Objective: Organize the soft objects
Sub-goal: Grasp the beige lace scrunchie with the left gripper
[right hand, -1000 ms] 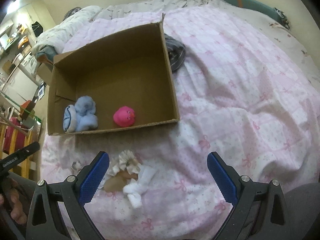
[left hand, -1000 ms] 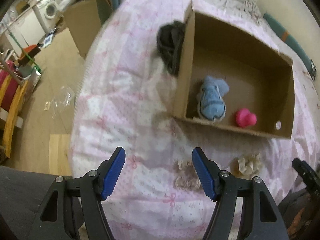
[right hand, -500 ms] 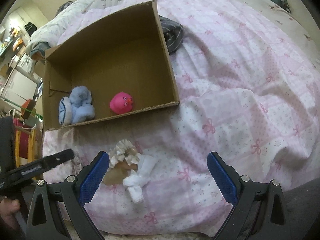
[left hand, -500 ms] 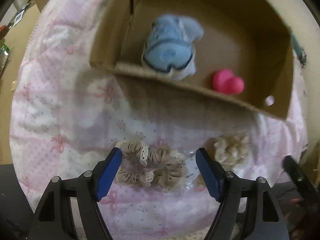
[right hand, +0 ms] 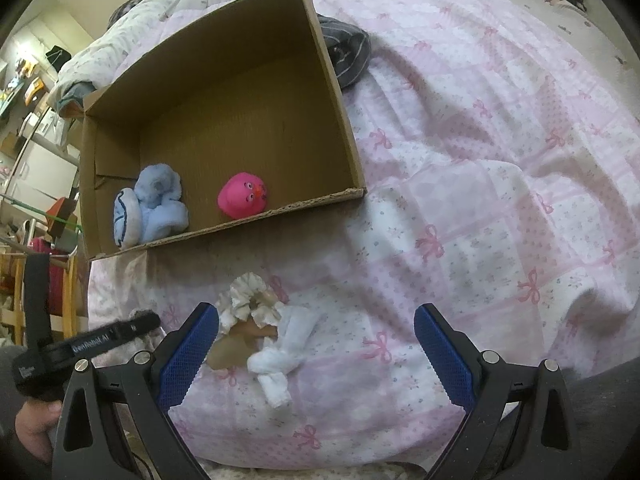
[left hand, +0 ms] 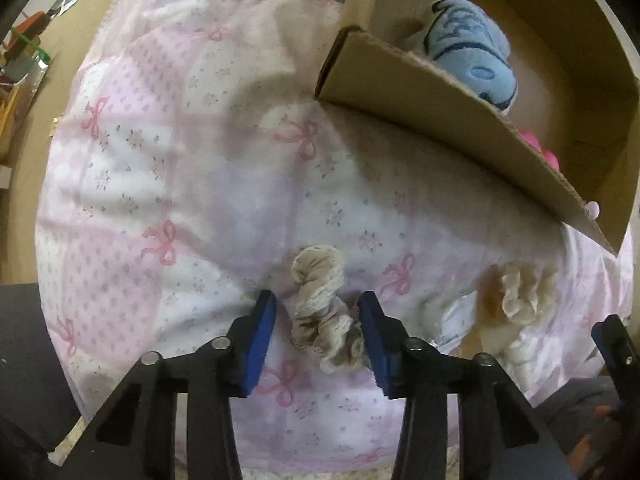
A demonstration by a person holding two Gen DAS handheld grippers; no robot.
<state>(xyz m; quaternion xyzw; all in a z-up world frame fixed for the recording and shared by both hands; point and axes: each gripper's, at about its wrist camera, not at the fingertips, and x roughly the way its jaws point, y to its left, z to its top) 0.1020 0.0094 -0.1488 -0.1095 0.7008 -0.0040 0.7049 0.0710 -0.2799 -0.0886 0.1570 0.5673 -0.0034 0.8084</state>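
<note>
A beige lace-edged scrunchie lies on the pink bedspread between the fingers of my left gripper, which is open and partly narrowed around it; the right pad touches it. A cream scrunchie and a knotted white sock lie to the right, in front of my right gripper, which is wide open and empty. The cardboard box holds a blue plush and a pink toy duck.
A dark striped garment lies beside the box's far right corner. The bed edge drops off to the left, with floor and furniture beyond. A brown card piece lies under the cream scrunchie.
My left gripper moved down and forward over the beige scrunchie, and its fingers narrowed around it. My right gripper has barely moved.
</note>
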